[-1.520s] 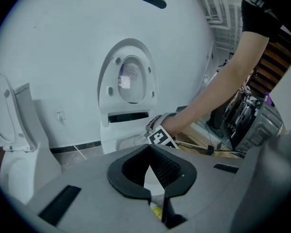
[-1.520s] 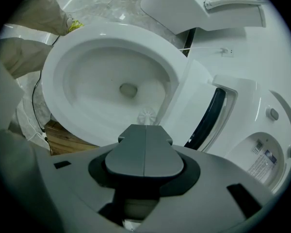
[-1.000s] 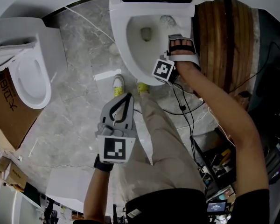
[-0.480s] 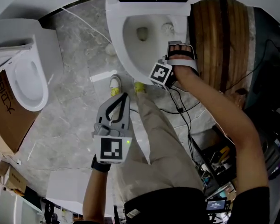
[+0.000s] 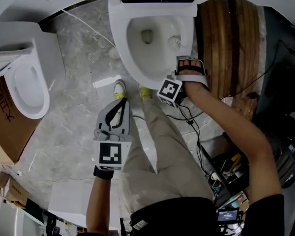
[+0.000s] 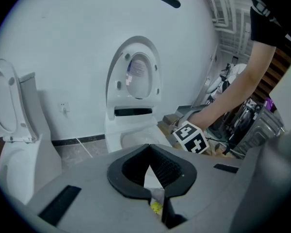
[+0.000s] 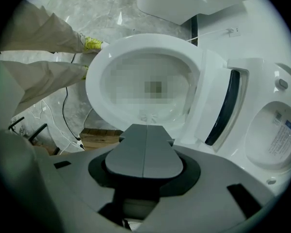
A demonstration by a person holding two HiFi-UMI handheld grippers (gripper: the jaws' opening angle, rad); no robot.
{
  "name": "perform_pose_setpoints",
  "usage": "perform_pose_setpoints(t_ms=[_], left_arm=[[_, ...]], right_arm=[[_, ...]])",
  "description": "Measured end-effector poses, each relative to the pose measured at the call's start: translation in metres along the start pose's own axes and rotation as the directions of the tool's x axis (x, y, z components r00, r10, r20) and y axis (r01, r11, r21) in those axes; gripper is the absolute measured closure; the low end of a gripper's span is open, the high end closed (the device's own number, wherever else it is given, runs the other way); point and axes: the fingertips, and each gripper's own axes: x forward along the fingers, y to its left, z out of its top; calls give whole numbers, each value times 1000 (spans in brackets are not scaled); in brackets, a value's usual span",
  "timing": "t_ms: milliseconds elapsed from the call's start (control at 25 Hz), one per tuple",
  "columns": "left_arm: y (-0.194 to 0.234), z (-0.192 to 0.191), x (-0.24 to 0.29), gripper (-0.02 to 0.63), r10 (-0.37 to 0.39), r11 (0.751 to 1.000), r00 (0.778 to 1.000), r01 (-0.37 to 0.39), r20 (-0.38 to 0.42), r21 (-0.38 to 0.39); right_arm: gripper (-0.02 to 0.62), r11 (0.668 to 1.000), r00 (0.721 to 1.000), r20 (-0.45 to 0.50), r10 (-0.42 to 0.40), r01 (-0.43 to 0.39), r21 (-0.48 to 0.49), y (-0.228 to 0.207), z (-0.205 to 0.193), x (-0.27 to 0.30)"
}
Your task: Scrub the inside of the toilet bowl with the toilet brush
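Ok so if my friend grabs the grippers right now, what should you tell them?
Left gripper: jaws shut, nothing in them, held over the floor by the person's legs, away from the toilet.
Right gripper: jaws together at the right side of the toilet bowl, apparently on the toilet brush, whose white head is down inside the bowl.
Done: the brush is in the bowl. How much has been scrubbed can't be told.
Left to do: scrub all round the inside, then lift the brush out.
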Motion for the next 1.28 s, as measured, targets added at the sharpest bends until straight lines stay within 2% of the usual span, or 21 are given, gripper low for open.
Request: perform_pose_setpoints(t_ms=[120, 320, 680, 800, 1000, 1080, 1280], left_arm=[[-1, 1, 0, 588, -1, 1000, 1000, 1, 2, 5], [-6, 2, 0, 588, -13, 1000, 1000, 13, -1, 15], [-14, 1, 2, 588, -30, 999, 999, 31, -12, 39], [-16, 0, 2, 589, -28, 998, 999, 30, -19, 62], [-21, 5, 1, 588, -38, 996, 999, 39, -15, 78], [-22, 6, 3, 589, -42, 996, 999, 43, -16, 78], [-20, -1, 10, 588, -51, 997, 998, 52, -36, 48]], right_arm=[[428, 999, 999, 12, 31, -31, 10, 11, -1, -6], [428, 990, 990, 51, 128, -131, 53, 32, 4, -23], [428, 941, 941, 169, 292, -315, 127, 58, 8, -46], [428, 893, 898, 248, 363, -411, 183, 62, 12, -51], [428, 779, 812, 369, 453, -561, 278, 60, 13, -54], [428, 735, 781, 408, 474, -606, 306, 59, 11, -54], [428, 649, 723, 487, 490, -675, 349, 56, 9, -52]])
